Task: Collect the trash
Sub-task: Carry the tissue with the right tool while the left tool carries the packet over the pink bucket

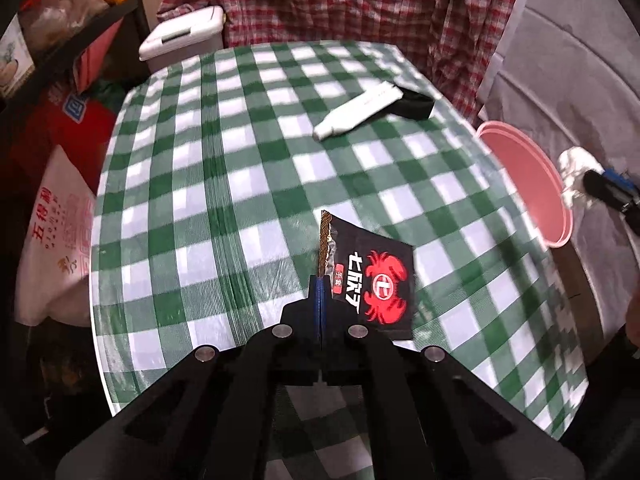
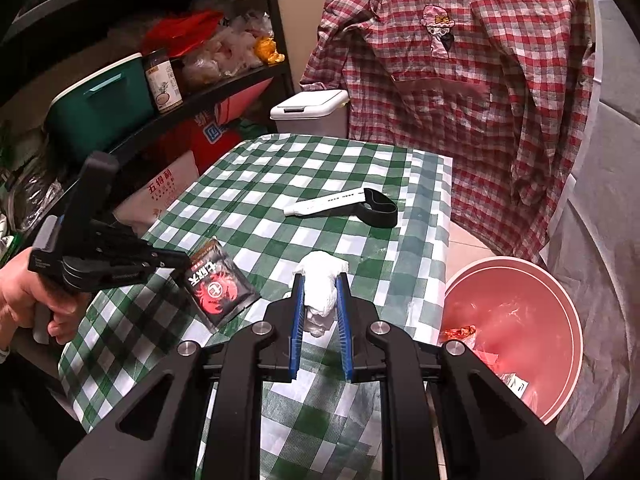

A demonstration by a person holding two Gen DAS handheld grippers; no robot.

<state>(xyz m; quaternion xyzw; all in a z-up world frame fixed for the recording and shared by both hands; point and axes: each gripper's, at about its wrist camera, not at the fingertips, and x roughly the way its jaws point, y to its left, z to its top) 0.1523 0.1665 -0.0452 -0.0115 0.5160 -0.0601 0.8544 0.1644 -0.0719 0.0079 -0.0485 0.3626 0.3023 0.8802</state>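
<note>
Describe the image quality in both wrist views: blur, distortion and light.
Left wrist view: strong fisheye bend, the checked tablecloth bulges; the pink bin smears at the right edge; the black wrapper in the left claw stays sharp. Right wrist view: crisper overall, evenly lit, dark round corners; the tissue in the right claw slightly overexposed.

wrist views over shared checked table (image 1: 248, 128)

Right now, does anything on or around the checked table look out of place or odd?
Nothing spilled or damaged. The left hand-held gripper pinches the black crab-print wrapper by one edge, so it stands askew. The right hand-held gripper holds a crumpled tissue. A white tube remains on the table.
</note>
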